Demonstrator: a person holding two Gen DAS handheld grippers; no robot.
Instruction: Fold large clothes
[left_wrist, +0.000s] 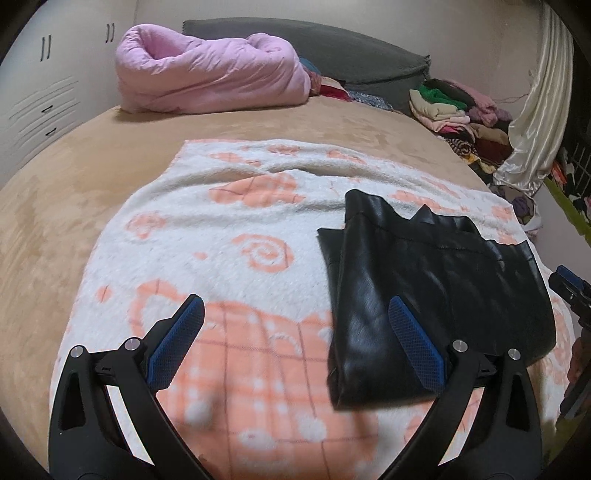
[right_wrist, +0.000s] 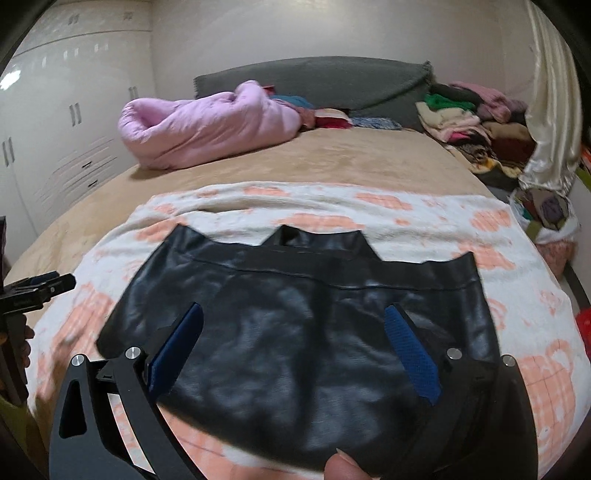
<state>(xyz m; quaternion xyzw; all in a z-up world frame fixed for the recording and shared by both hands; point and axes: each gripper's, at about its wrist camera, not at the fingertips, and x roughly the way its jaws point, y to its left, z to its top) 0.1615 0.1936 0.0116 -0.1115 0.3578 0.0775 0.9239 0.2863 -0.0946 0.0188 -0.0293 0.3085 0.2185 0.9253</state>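
Observation:
A black leather-like garment (left_wrist: 424, 280) lies folded on a white and peach patterned blanket (left_wrist: 229, 236) spread over the bed. My left gripper (left_wrist: 295, 310) is open and empty, hovering above the blanket with its right finger over the garment's left part. My right gripper (right_wrist: 295, 314) is open and empty, hovering over the middle of the garment (right_wrist: 295, 332). The right gripper shows at the right edge of the left wrist view (left_wrist: 569, 291); the left gripper shows at the left edge of the right wrist view (right_wrist: 40, 286).
A rolled pink quilt (left_wrist: 207, 70) lies at the head of the tan bed (left_wrist: 74, 177) by a grey headboard (left_wrist: 351, 51). A pile of mixed clothes (left_wrist: 458, 107) and a cream curtain (left_wrist: 535, 110) stand at the right. White wardrobes (right_wrist: 55, 129) line the left.

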